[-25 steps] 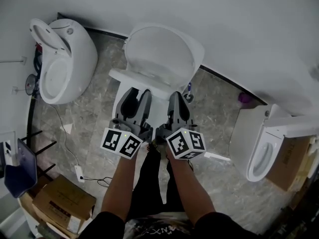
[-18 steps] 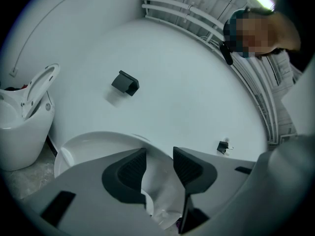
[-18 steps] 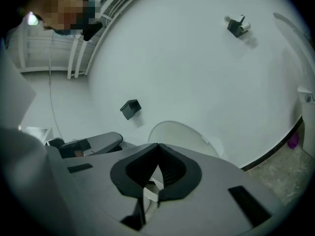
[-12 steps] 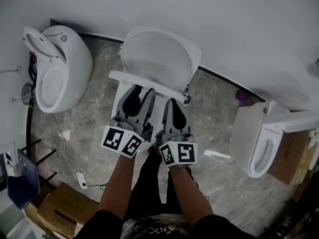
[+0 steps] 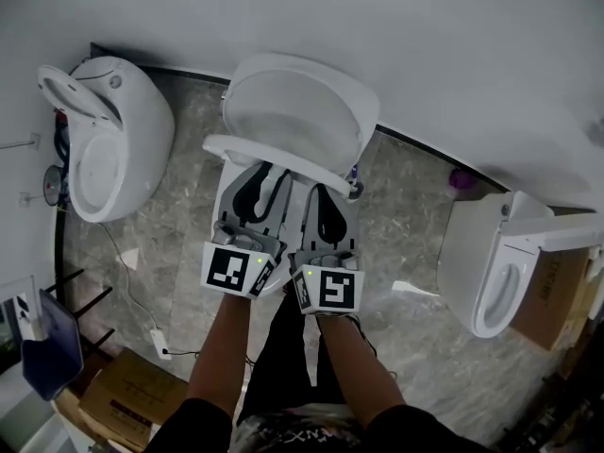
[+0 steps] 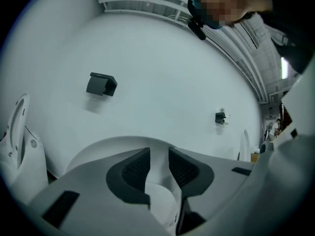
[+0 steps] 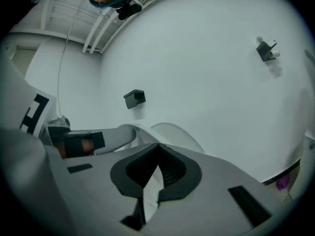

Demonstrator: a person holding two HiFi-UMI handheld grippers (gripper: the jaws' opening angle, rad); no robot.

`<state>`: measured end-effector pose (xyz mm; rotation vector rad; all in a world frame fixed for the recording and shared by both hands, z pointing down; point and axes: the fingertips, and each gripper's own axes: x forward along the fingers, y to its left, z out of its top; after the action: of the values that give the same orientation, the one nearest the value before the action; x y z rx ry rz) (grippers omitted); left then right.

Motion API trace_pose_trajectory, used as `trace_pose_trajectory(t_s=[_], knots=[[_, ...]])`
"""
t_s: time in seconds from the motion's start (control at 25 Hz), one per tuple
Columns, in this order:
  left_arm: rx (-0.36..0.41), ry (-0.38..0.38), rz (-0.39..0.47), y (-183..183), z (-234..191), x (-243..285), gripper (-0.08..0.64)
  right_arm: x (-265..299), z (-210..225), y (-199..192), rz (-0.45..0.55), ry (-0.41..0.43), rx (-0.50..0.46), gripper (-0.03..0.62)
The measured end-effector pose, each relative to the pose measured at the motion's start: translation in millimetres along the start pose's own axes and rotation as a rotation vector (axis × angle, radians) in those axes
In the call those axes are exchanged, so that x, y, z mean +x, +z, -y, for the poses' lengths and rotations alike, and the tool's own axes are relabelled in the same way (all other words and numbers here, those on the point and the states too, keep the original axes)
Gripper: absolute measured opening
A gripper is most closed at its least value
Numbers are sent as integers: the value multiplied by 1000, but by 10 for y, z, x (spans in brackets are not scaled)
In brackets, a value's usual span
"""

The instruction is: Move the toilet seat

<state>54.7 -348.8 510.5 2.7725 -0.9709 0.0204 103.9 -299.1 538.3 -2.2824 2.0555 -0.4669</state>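
The toilet seat (image 5: 283,159) hides the back of the bowl (image 5: 229,206) beneath it. The right-hand toilet (image 5: 495,276) and the cardboard box (image 5: 552,300) beside it run off the picture's right edge. A purple thing (image 5: 460,181) by the wall is too small to identify. In the left gripper view, another toilet (image 6: 27,156) is cut by the dark rim.
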Motion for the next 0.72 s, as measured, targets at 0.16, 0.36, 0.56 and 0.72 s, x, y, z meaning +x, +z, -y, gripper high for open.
trace_pose_trajectory(t_s=[0.16,0.36,0.56,0.72], knots=[[26,8,-3,-9,-46,145,117,88,73,-1,-8,0,-20,2],[12,4,6,31,-97,340,120,273,159,75,23,-17,-40,0],[37,10,-3,0,-159,525,110,421,290,101,14,-26,-63,0],[55,20,-34,-84,-235,643,104,541,399,109,-2,-29,-80,0]])
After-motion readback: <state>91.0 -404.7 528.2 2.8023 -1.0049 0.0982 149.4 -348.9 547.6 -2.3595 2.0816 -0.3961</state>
